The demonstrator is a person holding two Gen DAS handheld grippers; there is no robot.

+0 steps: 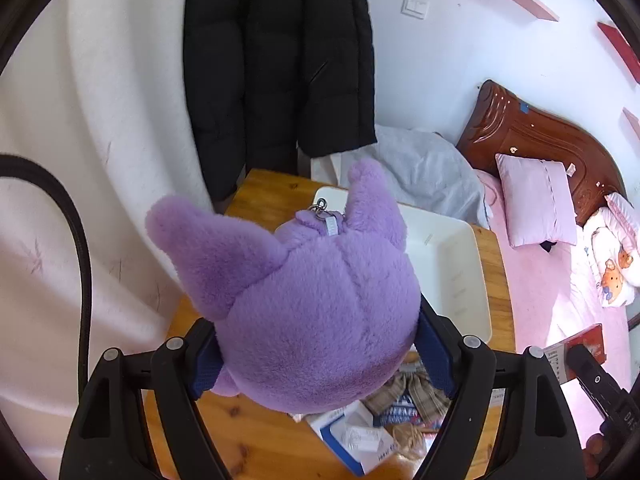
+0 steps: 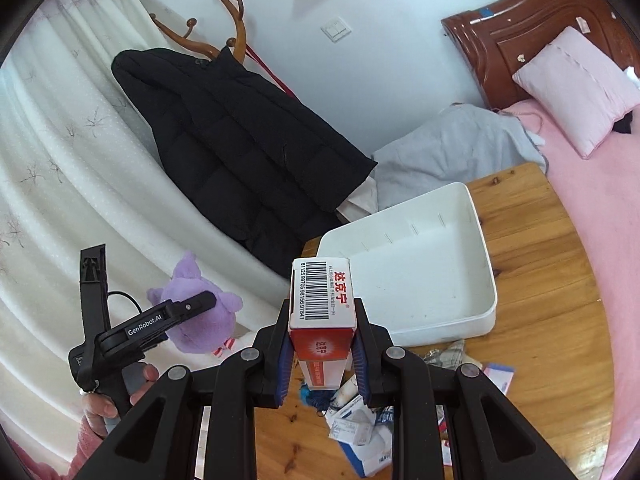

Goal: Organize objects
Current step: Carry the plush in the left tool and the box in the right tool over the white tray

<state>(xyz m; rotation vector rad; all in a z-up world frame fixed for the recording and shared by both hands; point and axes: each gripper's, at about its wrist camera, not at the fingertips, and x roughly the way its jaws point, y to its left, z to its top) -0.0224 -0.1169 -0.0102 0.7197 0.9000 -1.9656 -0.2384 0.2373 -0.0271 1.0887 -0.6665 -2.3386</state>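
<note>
Left gripper (image 1: 320, 356): blue pads spread wide, pinching a fluffy purple plush toy (image 1: 304, 292) by its body, held above the wooden table (image 1: 256, 440); ears toward 12 o'clock.

Right gripper (image 2: 322, 354): jaws narrowed, clamped on a red-and-white barcoded cardboard box (image 2: 322, 312), upright.

White plastic tray (image 2: 476, 316) sits on the table at 1 o'clock of the box. Loose packets (image 2: 360, 428) lie below the grippers.
</note>
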